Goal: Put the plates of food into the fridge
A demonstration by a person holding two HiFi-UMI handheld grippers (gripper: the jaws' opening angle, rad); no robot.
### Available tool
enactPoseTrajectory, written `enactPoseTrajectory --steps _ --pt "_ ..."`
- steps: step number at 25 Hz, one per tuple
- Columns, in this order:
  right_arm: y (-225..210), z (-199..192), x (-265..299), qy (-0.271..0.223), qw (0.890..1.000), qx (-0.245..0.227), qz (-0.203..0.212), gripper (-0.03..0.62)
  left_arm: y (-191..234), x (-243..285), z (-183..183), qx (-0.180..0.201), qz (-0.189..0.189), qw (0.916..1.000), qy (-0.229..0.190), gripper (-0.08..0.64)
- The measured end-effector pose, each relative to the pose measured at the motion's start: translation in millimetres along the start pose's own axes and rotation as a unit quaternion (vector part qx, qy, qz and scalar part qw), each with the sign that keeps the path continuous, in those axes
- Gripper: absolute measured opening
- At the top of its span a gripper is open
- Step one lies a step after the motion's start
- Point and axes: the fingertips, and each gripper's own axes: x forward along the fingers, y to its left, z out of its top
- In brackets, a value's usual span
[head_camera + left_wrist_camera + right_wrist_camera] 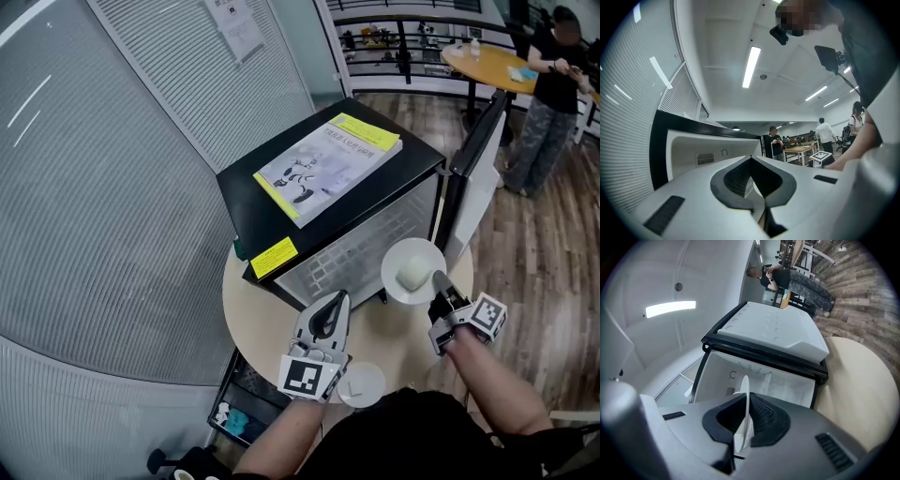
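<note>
My right claw (437, 281) is clenched on the rim of a round white plate (398, 258). I pinch the thin, hard edge between the ribbed black pads so the plate juts out flat and the pale round bun (412, 274) on it sits level. In the right gripper view the rim shows edge-on as a slim white blade between the pads. I hold the plate above the round beige table (258, 300), just in front of the small black fridge (253, 183). Its fridge door (473, 178) hangs open to the right, baring the smooth white cavity, so the way in looks free.

My left claw (337, 302) is closed on nothing, its tips meeting, and it hovers low in front of the fridge, clear of the plate's path. A yellow-edged glossy book (328, 164) lies flat on the fridge top. A smaller white dish (361, 384) rests on the table near me. I cannot tell what it carries.
</note>
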Motion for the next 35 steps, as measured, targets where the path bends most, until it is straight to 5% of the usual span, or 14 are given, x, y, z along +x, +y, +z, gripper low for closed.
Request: enactPoseTrajectory --steps 35 --pt "-33.5 20.7 80.2 0.021 0.999 0.028 -0.022 0.018 29.1 64.8 -26.2 0.002 0.024 0.9994 0.027 0.002"
